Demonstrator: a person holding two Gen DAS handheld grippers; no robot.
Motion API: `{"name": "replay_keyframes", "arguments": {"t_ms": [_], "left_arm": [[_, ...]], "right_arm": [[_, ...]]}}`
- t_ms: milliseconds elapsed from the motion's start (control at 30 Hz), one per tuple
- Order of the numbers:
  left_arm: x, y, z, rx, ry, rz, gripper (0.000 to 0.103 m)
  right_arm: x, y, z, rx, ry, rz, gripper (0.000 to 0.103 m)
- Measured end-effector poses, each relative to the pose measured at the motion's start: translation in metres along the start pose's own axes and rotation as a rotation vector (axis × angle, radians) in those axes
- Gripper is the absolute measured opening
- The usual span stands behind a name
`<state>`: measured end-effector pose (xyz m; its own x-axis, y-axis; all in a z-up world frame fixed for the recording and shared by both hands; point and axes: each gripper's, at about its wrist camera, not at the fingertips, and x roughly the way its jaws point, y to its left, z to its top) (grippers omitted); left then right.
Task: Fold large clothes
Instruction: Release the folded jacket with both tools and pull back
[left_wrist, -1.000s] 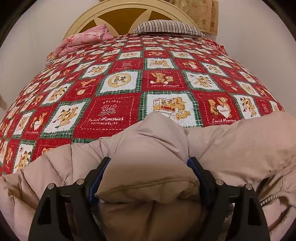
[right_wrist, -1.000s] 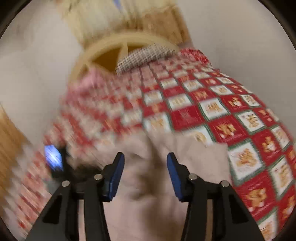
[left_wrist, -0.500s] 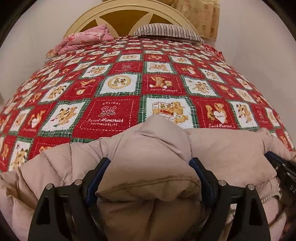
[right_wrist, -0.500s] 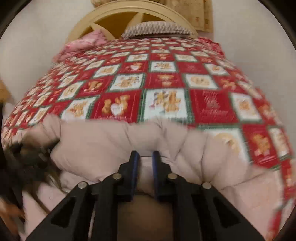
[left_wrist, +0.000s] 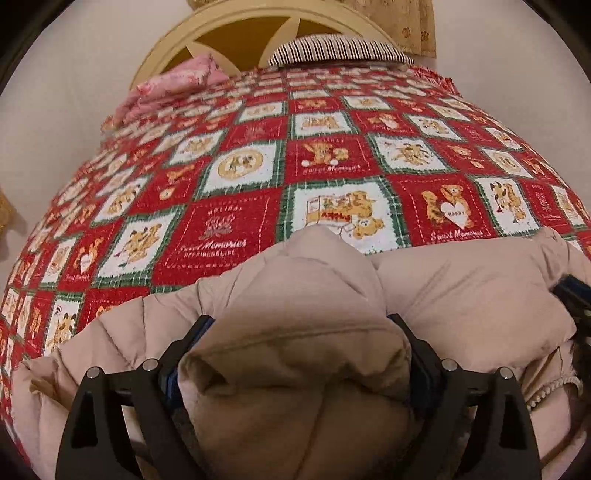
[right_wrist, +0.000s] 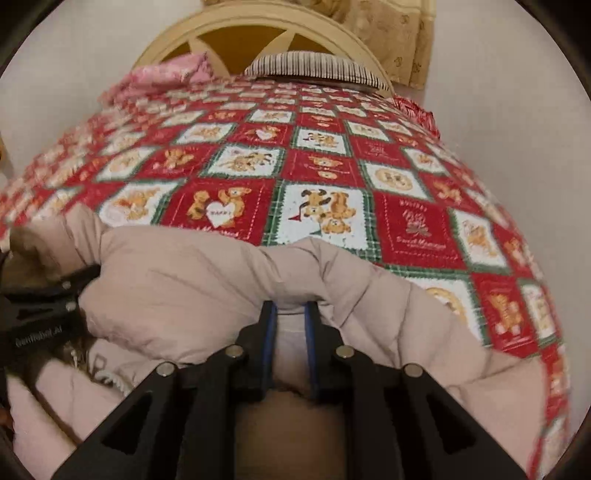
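A beige padded jacket (left_wrist: 461, 291) lies bunched at the near edge of a bed with a red teddy-bear quilt (left_wrist: 332, 162). My left gripper (left_wrist: 295, 325) has its jaws wide apart with a thick puffy fold of the jacket filling the gap between them. My right gripper (right_wrist: 289, 314) is shut on a thin fold of the jacket (right_wrist: 184, 288), its jaws nearly together. The right gripper shows at the right edge of the left wrist view (left_wrist: 572, 299); the left gripper shows at the left edge of the right wrist view (right_wrist: 40, 306).
A striped pillow (left_wrist: 340, 50) and a pink folded cloth (left_wrist: 173, 86) lie at the head of the bed, against a cream headboard (left_wrist: 236, 33). White walls flank the bed. A patterned curtain (left_wrist: 406, 22) hangs behind the headboard.
My right gripper swung in from the right, came down on the jacket and shut on a fold. The left gripper kept its hold and tilted slightly.
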<state>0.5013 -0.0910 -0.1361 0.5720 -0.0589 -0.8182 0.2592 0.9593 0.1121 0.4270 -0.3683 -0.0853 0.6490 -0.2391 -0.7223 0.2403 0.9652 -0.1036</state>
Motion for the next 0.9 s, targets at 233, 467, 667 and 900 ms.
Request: {"name": "replay_keyframes", "arguments": {"t_ms": [233,467,667,900], "left_arm": [[-0.14,0.037,-0.037,-0.13,-0.191,-0.195,0.091],[-0.259,0.057,-0.149,-0.084,-0.342,-0.308,0.091],[-0.286,0.091,-0.24,-0.136,-0.33,-0.335,0.091],[-0.297,0.152,-0.292,-0.259,-0.247,-0.183,0.091]], "right_arm": [[-0.185,-0.044,-0.034,0.278,-0.282,0.218,0.078],[-0.354,-0.096,-0.176,0.281,-0.453,0.113,0.077],[-0.441,-0.137,-0.278,0.325,-0.473,-0.075,0.077],[-0.486,-0.171,-0.34,0.316,-0.395,-0.214,0.079]]}}
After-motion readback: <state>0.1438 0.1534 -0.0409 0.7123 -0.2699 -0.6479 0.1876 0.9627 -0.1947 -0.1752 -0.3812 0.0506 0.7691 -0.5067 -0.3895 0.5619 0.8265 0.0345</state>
